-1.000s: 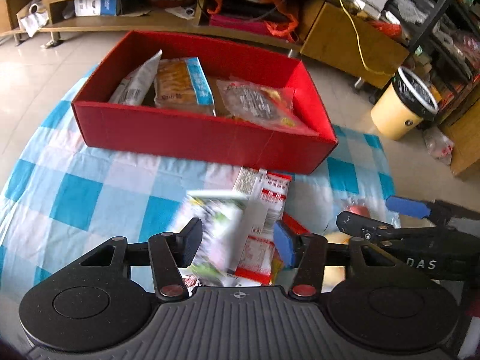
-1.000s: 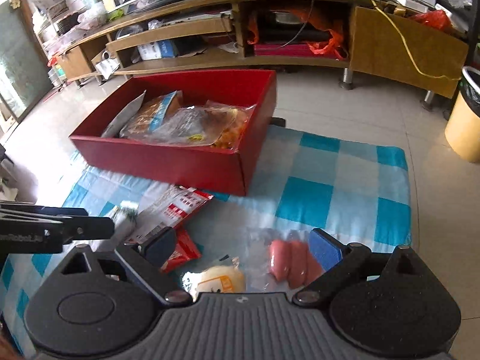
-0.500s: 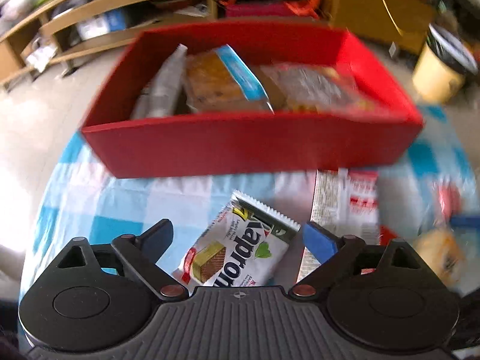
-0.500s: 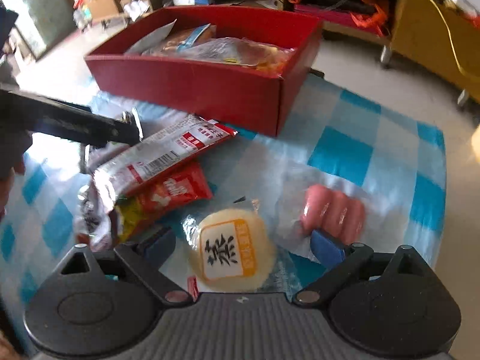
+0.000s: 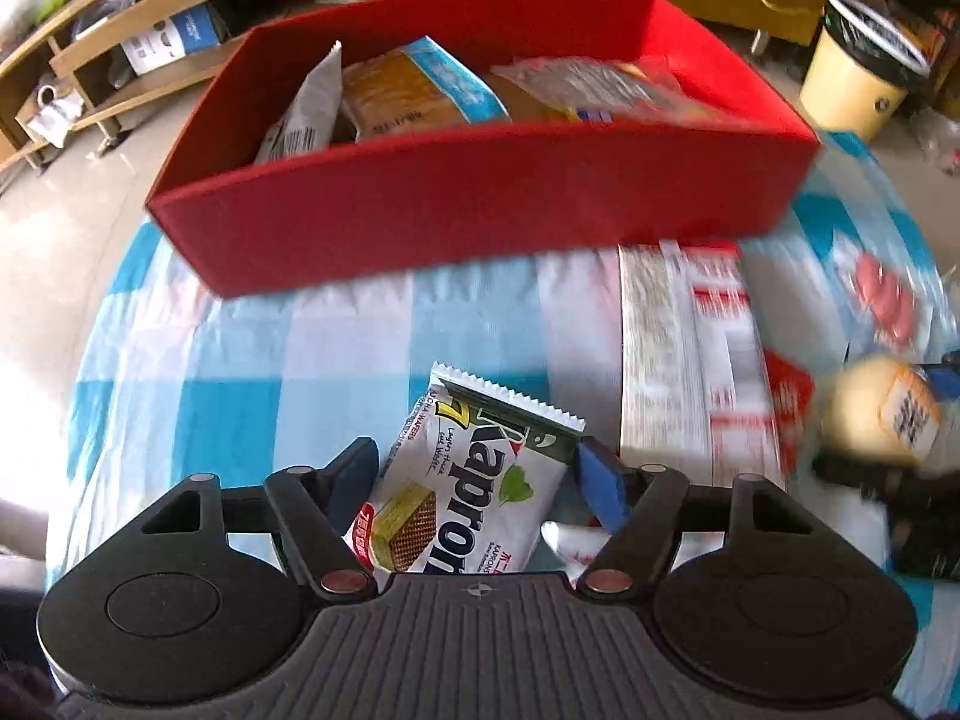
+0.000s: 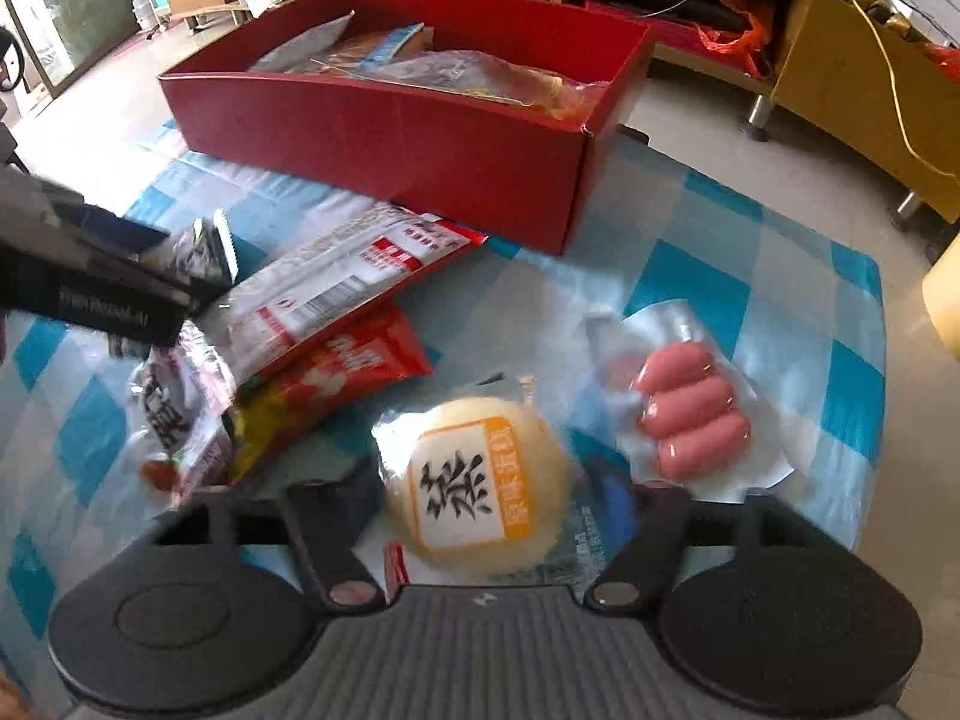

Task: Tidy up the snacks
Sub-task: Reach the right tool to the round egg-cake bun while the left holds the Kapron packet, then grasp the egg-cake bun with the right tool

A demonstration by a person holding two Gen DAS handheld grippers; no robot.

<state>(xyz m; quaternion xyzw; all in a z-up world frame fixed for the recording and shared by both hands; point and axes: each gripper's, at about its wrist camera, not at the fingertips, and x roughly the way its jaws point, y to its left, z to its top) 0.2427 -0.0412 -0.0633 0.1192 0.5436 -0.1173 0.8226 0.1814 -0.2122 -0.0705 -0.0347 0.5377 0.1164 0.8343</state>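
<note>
At the far left, the left claw (image 5: pixel 474 474) is clenched on a white and green wafer packet (image 5: pixel 474 480), its two pads pressing the packet's long edges so the flat wrapper stands between them with its crimped end pointing forward; the packet seems lifted clear of the blue and white checked cloth (image 5: pixel 228 396), which looks like the right hold for carrying it over a wall. Ahead of it sits the red box (image 5: pixel 480 204), where several bagged snacks already lean together, so the packet probably goes there next. Just right of the packet, a long white and red snack bag (image 5: pixel 684 360) lies flat on the cloth, one end near the box's front wall, with a smaller red sachet (image 6: pixel 348 372) partly tucked under it. Further right, the right claw (image 6: pixel 480 498) brackets a round yellow bun in clear wrap (image 6: pixel 474 492); the pads sit close at either side of it, but motion blur hides whether they press it, so I cannot tell whether this claw is grasping or still released. A soft bun calls for a light squeeze across its widest part, which fits this approach. At the far right, a vacuum pack of pink sausages (image 6: pixel 690 414) lies just beside the bun, untouched on the cloth.
</note>
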